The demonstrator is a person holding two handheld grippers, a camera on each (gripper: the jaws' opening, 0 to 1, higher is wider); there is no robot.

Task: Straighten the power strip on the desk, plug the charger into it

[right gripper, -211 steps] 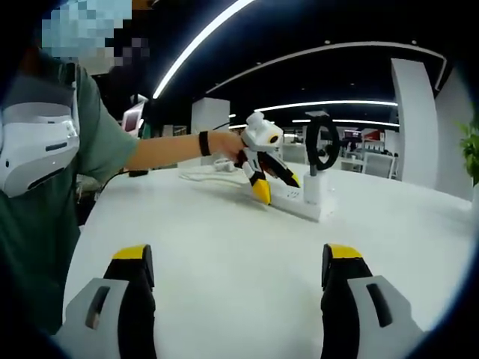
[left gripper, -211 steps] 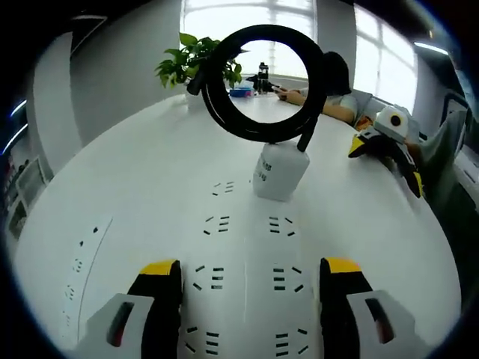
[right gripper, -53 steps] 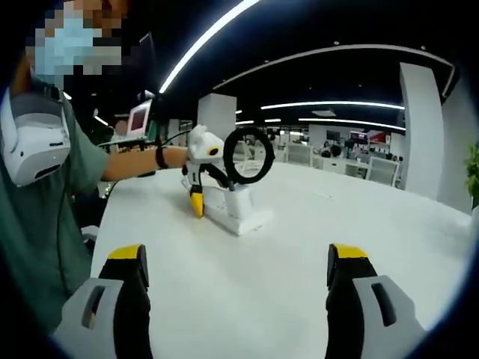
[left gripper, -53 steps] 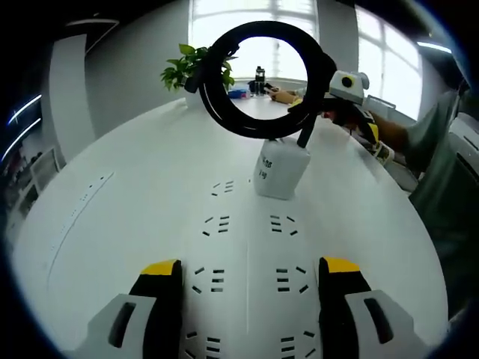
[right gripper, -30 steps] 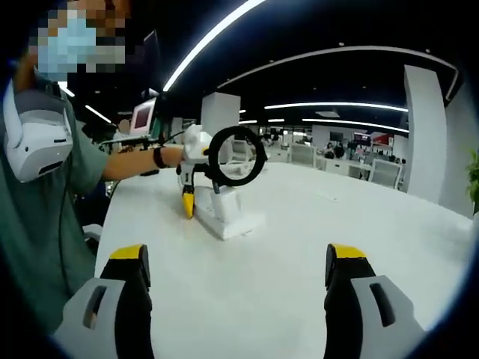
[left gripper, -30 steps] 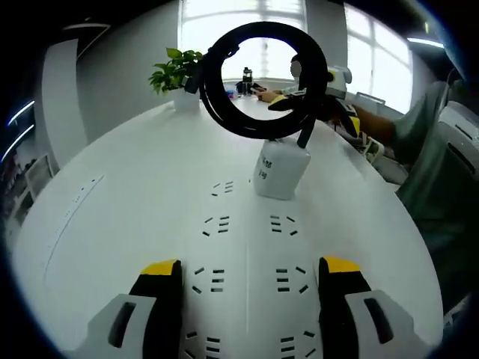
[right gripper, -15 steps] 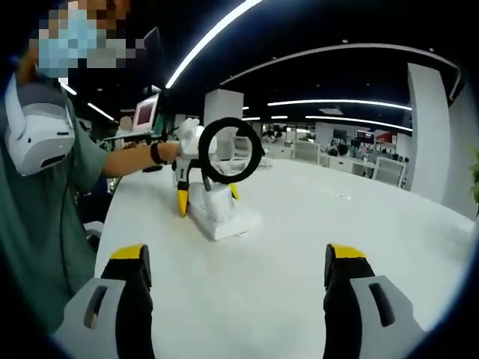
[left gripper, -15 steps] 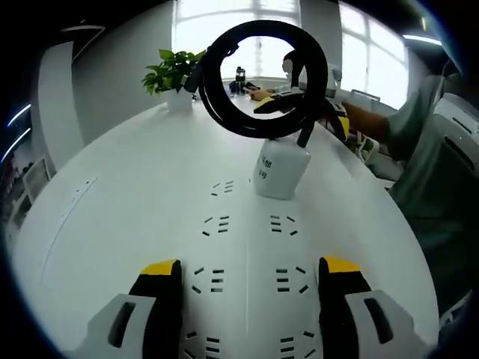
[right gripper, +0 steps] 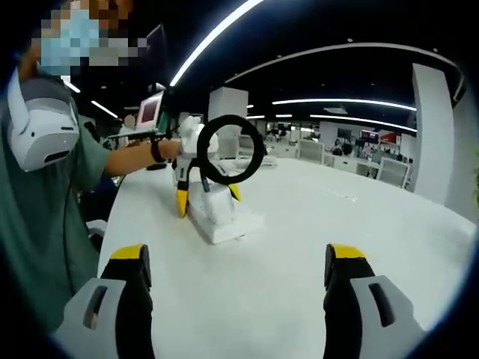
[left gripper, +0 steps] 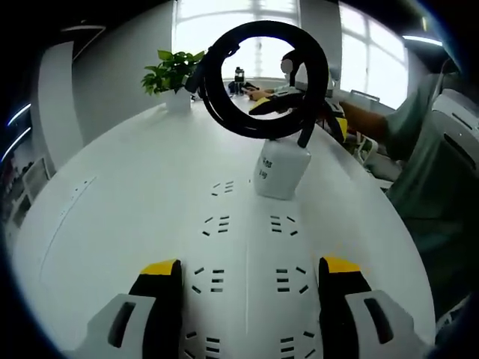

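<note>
Charger [left gripper: 280, 170] stands plugged in beyond the left gripper's [left gripper: 247, 284] fingers.

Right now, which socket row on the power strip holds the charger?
The farthest row from the left tool: the white charger stands there, right column; nearer sockets are empty.

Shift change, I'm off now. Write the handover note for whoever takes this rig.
Left tool: jaws open, straddling the power strip; contact unclear.
Right tool: open, empty, above the desk, away from the strip.
Charger: stands upright, plugged into the strip, its black cable coiled above it.
Done: charger is in.
Left: probably confirm the strip lies straight, then lift the left tool clear.
</note>
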